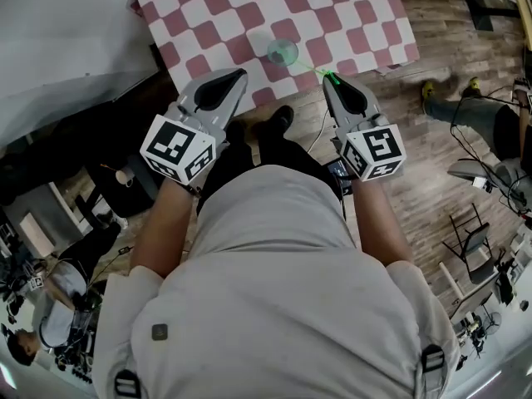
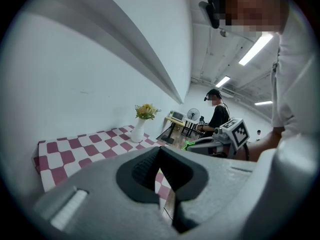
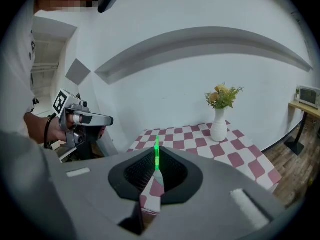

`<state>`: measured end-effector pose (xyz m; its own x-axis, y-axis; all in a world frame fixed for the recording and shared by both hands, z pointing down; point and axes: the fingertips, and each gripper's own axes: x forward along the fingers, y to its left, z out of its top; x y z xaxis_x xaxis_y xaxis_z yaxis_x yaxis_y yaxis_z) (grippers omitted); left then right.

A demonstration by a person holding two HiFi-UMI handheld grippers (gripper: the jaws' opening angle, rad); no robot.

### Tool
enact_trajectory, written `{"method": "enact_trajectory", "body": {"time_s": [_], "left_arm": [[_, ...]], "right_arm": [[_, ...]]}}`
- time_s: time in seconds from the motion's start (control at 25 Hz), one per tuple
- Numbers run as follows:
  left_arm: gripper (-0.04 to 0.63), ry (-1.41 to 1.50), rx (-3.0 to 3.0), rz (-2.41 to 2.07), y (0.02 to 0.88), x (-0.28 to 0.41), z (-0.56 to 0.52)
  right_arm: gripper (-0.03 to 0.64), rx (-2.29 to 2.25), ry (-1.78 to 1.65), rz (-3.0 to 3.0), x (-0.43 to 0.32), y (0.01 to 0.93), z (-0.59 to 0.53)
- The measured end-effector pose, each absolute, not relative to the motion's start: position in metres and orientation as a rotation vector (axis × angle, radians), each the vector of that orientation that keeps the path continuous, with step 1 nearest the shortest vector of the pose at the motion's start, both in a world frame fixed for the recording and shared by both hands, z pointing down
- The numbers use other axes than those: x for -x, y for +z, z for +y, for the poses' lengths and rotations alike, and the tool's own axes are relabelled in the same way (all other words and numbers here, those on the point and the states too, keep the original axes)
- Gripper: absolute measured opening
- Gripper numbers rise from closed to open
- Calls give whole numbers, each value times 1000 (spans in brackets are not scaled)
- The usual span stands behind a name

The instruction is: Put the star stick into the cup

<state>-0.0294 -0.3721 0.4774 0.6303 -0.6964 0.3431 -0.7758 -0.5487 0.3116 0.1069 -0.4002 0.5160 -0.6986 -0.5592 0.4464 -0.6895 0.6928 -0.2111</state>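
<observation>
Spreading under a red-and-white checked cloth, the bench (image 1: 349, 7) stands against the white wall. Its near edge runs just ahead of both tongs, and bare wood floor (image 1: 432, 181) lies open to its right. The left tongs (image 1: 239, 73) hang over that near edge with jaws together on nothing. The right tongs (image 1: 331, 77) are beside them, jaws narrowed and pinched on the star stick (image 1: 312, 66). A white vase (image 3: 219, 124) of yellow flowers stands far back on the cloth by the wall. The cup (image 1: 283, 51), pale translucent green, stands on the cloth near the front edge, just ahead of the tongs, with open checks around it. The stick is a thin, bright green rod slanting from the right tongs toward the cup. Its far tip seems to reach the rim, though I cannot tell whether they touch.
</observation>
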Motion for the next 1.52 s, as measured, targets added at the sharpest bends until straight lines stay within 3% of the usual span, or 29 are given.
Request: {"method": "enact_trajectory", "body": {"time_s": [0.8, 1.12, 1.52], "left_arm": [[5, 267, -2323, -1163, 513, 28, -366], [5, 255, -2339, -1153, 508, 34, -361], [5, 230, -2444, -1130, 469, 54, -343]], "right_arm": [[33, -933, 556, -2472, -96, 577, -402], [119, -1032, 496, -2440, -102, 569, -401], [135, -1209, 357, -2457, -102, 513, -385]]}}
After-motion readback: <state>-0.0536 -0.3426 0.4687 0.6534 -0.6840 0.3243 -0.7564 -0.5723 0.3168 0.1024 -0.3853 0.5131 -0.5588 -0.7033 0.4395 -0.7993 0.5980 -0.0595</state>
